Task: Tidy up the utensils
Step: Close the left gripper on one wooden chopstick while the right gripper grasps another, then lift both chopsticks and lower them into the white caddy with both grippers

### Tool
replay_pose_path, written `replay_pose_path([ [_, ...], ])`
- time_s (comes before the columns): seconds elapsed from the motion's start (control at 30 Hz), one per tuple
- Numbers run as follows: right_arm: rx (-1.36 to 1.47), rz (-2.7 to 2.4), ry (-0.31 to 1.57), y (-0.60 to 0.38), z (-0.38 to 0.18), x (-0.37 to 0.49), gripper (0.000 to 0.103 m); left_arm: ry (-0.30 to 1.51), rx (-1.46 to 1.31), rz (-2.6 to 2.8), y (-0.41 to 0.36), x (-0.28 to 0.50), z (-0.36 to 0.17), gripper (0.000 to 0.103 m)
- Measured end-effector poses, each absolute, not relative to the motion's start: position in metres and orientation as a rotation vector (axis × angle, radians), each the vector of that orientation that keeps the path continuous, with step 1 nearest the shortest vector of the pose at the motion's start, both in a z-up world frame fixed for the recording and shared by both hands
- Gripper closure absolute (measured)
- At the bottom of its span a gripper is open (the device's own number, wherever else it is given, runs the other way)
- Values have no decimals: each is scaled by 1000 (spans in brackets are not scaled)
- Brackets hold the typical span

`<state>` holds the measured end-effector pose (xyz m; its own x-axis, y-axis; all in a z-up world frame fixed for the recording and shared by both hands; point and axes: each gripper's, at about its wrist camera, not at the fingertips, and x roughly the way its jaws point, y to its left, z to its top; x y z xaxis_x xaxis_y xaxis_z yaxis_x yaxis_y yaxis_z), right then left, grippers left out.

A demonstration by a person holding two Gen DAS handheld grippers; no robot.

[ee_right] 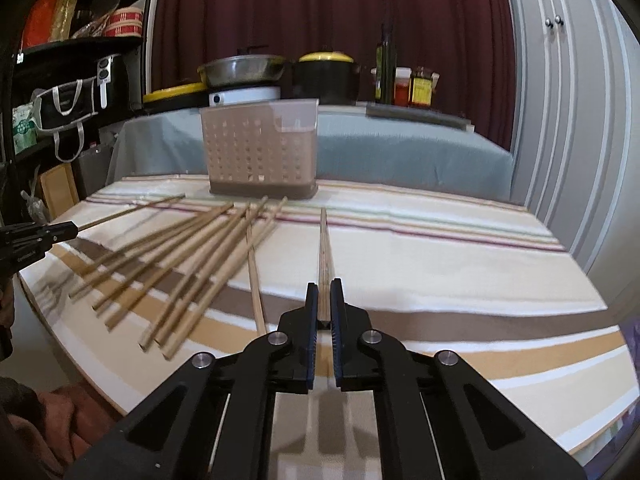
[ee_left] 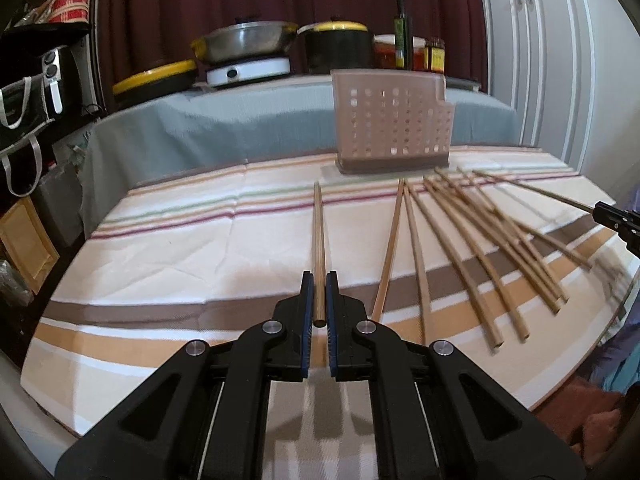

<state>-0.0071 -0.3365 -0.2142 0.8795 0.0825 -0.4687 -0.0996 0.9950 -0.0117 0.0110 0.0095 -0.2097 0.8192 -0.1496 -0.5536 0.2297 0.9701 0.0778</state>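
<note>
Both grippers are clenching chopsticks for me. Left gripper [ee_left: 319, 280] is pinching one chopstick [ee_left: 318, 240] near its butt, long axis running straight ahead, tip pointing toward the holder [ee_left: 392, 124]. Right gripper [ee_right: 324, 288] is squeezing a pair [ee_right: 324, 248], jaws nearly closed, likewise aimed forward. Loose chopsticks [ee_right: 192, 264] are lying fanned on the cloth [ee_right: 440, 264] between them.

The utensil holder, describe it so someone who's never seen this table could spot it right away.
Start at the striped tablecloth and look to its far edge, just before the grey-covered counter. The utensil holder stands upright there, beyond the tips of the loose chopsticks. It is the only upright thing on the cloth: a pale plastic box with rows of small holes and a darker base.
</note>
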Motion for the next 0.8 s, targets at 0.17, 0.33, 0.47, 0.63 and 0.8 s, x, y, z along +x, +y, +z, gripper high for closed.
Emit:
replay_pose_path([
  [0.17,-34,82,437,-335,-191,-13,96,512,130,-192,11,-1,-185,96],
  [0.33,-36,74,386,-330,-168,-18,96,450,114,-185,12,-11,-159,96],
  [0.47,-42,68,340,-324,-146,-21,96,414,96,-188,11,-16,-137,96],
  [0.63,-42,66,300,-321,-124,-24,96,382,60,-194,12,-19,-112,96],
  [0.8,-36,71,305,-321,-113,-14,96,363,50,-190,13,-18,-91,96],
])
